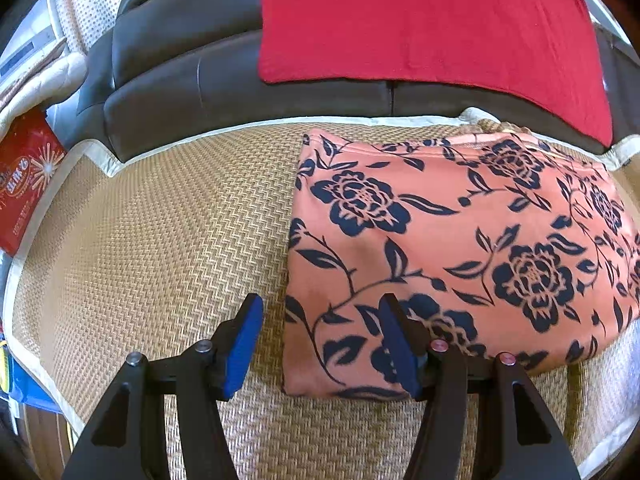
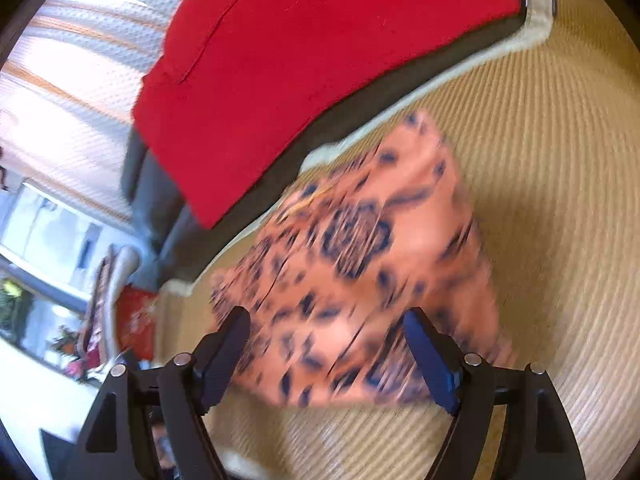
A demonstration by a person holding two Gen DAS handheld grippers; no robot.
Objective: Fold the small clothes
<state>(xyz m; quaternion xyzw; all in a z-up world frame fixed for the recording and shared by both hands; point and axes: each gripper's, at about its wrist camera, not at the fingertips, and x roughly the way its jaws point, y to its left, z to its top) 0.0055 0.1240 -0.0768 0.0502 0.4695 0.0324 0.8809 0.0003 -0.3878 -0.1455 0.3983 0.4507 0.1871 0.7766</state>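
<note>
Left tool [image 1: 320,320] wide, empty | right tool [image 2: 326,328] wide, empty | folded floral cloth [image 1: 460,240], woven mat [image 1: 160,240]

Red printed box [image 1: 28,178] at left edge of left wrist view: gold firework-burst graphic, white and gold lettering, small lines of print below; characters too distorted and small to read. Same box [image 2: 134,322] in right wrist view: motion-blurred, print illegible. No other text, label, number or sign seen.
</note>
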